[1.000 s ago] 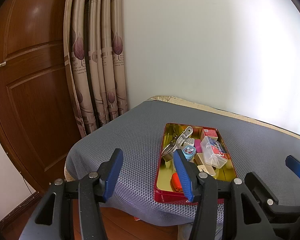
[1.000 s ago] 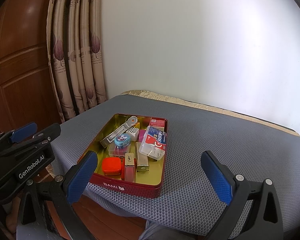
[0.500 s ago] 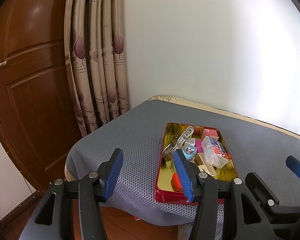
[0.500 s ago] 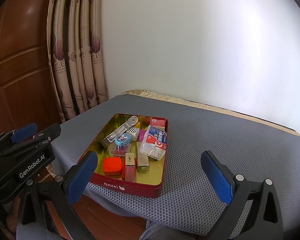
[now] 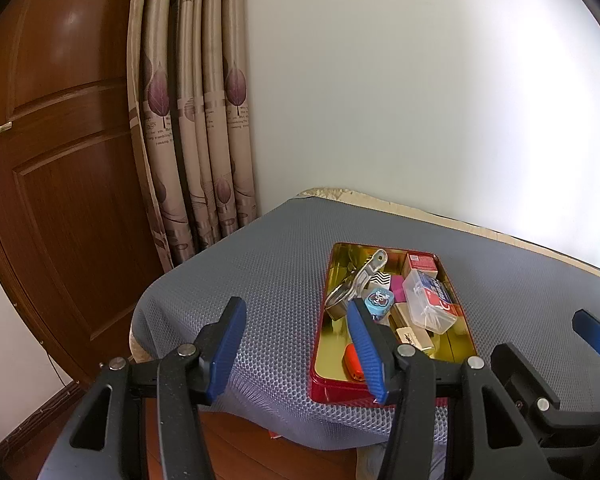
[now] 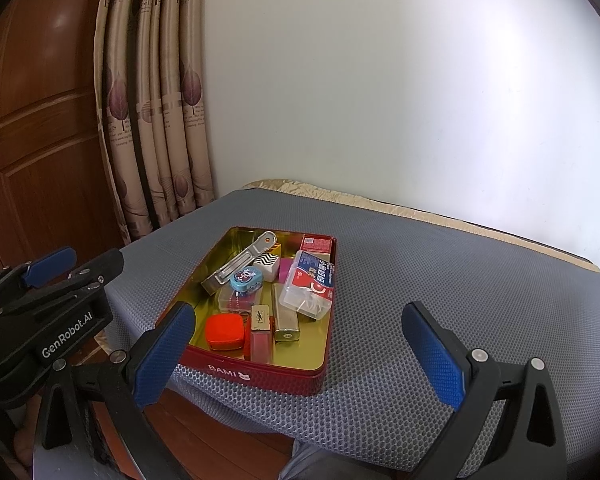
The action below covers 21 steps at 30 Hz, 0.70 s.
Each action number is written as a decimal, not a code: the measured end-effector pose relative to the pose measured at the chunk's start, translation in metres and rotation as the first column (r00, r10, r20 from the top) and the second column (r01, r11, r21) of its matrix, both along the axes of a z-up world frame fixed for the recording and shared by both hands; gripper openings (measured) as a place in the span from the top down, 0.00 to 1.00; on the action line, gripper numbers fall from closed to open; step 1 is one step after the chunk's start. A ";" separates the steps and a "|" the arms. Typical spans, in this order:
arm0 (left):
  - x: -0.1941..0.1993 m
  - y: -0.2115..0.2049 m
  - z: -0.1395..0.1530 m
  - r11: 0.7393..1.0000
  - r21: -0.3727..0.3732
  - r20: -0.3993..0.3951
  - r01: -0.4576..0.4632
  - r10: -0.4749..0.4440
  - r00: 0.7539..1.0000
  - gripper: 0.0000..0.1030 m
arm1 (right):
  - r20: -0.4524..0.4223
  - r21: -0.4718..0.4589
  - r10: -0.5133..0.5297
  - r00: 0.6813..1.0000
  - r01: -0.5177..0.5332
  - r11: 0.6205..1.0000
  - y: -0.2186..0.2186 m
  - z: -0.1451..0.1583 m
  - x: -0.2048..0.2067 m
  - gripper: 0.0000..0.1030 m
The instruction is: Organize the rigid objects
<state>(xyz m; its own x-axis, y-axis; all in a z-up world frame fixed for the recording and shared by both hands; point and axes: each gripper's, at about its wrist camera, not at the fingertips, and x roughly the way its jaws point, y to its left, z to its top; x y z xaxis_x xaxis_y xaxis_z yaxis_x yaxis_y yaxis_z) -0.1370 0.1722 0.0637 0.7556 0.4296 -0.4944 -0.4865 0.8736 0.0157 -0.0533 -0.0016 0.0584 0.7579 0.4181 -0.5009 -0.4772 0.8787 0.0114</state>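
Tin [image 5: 392, 392] front partly hidden behind left tongs [image 5: 296, 344].

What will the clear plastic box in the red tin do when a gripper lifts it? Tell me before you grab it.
The clear plastic box looks rigid, so it should hold its shape. Its smooth walls may be slippery. It lies tilted on other items in the red tin, so lifting it may shift them.
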 end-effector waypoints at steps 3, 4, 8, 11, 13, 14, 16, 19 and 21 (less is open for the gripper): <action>0.001 0.002 -0.001 1.000 -0.001 -0.002 0.003 -0.003 1.000 0.48 | -0.002 0.002 0.000 1.000 0.000 1.000 0.000 0.000 0.000 0.01; 0.002 0.002 -0.002 1.000 0.000 -0.003 0.003 -0.003 1.000 0.48 | -0.001 0.001 0.000 1.000 0.000 1.000 0.000 0.000 0.000 0.01; 0.002 0.002 -0.002 1.000 -0.001 -0.001 0.003 -0.003 1.000 0.48 | 0.000 0.001 0.000 1.000 0.000 1.000 0.000 0.000 0.000 0.01; 0.002 0.002 -0.002 1.000 -0.001 -0.003 0.004 -0.004 1.000 0.48 | -0.001 0.001 0.000 1.000 0.000 1.000 0.000 0.000 0.001 0.01; 0.003 0.002 -0.002 1.000 -0.001 -0.005 0.004 -0.004 1.000 0.48 | -0.002 0.001 0.000 1.000 0.000 1.000 0.000 0.000 0.000 0.01; 0.004 0.002 -0.003 1.000 -0.002 -0.007 0.005 -0.005 1.000 0.48 | -0.002 0.001 0.000 1.000 0.000 1.000 0.000 0.000 0.000 0.01; 0.004 0.002 -0.003 1.000 -0.002 -0.009 0.007 -0.007 1.000 0.48 | -0.002 0.002 0.001 1.000 -0.001 1.000 0.000 0.000 0.000 0.01; 0.004 0.002 -0.003 1.000 -0.001 -0.011 0.007 -0.007 1.000 0.48 | -0.001 0.002 0.001 1.000 -0.001 1.000 0.000 0.001 0.000 0.01; 0.004 0.002 -0.004 1.000 0.000 -0.017 0.007 -0.007 1.000 0.45 | -0.003 0.001 -0.001 1.000 0.001 1.000 0.000 0.000 0.000 0.01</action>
<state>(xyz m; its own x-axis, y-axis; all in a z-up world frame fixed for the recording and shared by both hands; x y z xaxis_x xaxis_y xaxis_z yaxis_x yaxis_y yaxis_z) -0.1331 0.1742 0.0601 0.7498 0.4247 -0.5073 -0.4803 0.8768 0.0241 -0.0537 -0.0017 0.0581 0.7567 0.4183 -0.5024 -0.4767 0.8790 0.0139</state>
